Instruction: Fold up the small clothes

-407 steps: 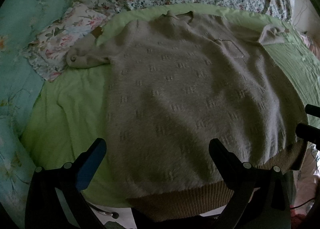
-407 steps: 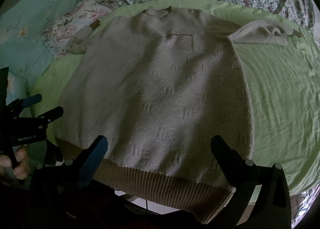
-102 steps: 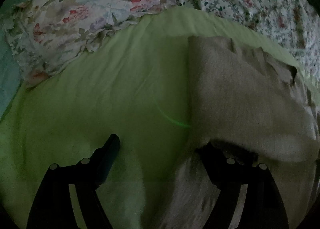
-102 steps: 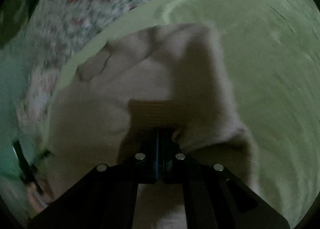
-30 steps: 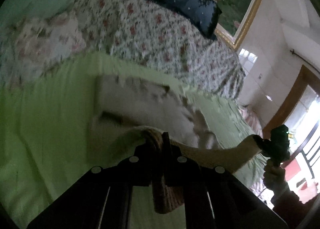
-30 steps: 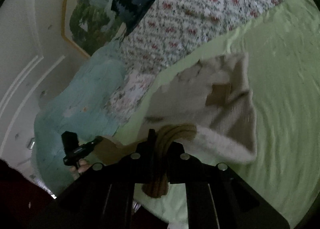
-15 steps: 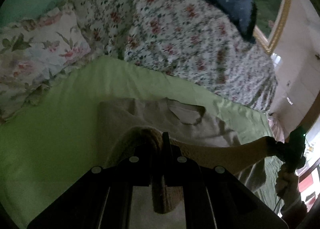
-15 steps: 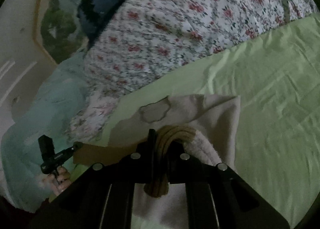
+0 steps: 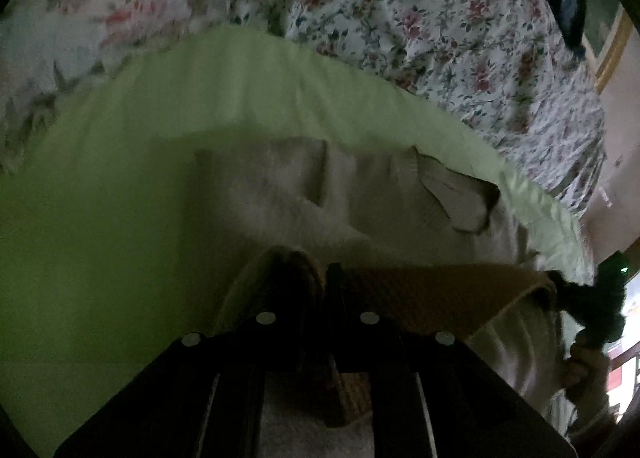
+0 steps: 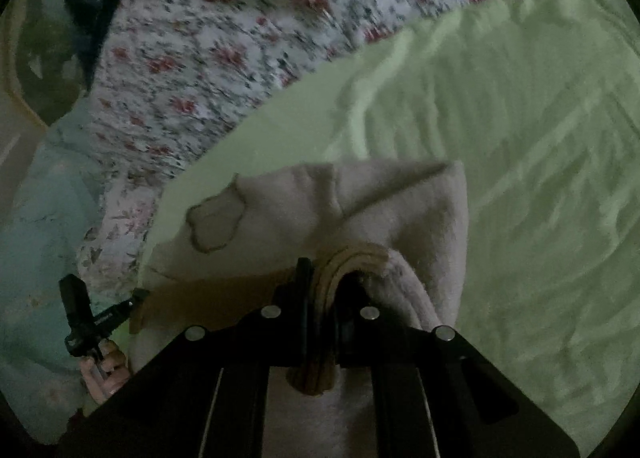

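Observation:
A beige knit sweater [image 9: 280, 190] lies on the green sheet [image 9: 100, 218], its sides folded in and the neck opening [image 9: 456, 198] toward the far edge. My left gripper [image 9: 324, 278] is shut on the left end of the brown ribbed hem [image 9: 440, 294], which stretches taut above the sweater to my right gripper [image 9: 560, 282] in the left wrist view. In the right wrist view my right gripper [image 10: 320, 270] is shut on the bunched hem [image 10: 356, 254]; the sweater [image 10: 380, 194] lies ahead, and the left gripper [image 10: 132, 300] holds the hem's other end.
A floral quilt [image 9: 440, 18] is heaped behind the sweater and shows in the right wrist view [image 10: 220, 38] too. A floral pillow [image 9: 80, 18] lies far left. A pale blue cover [image 10: 36, 218] is at the left. Green sheet [image 10: 520, 138] spreads to the right.
Both grippers, still shut on the hem, have carried it forward and lower over the sweater toward the neck. The sweater body looks nearer and larger in both views.

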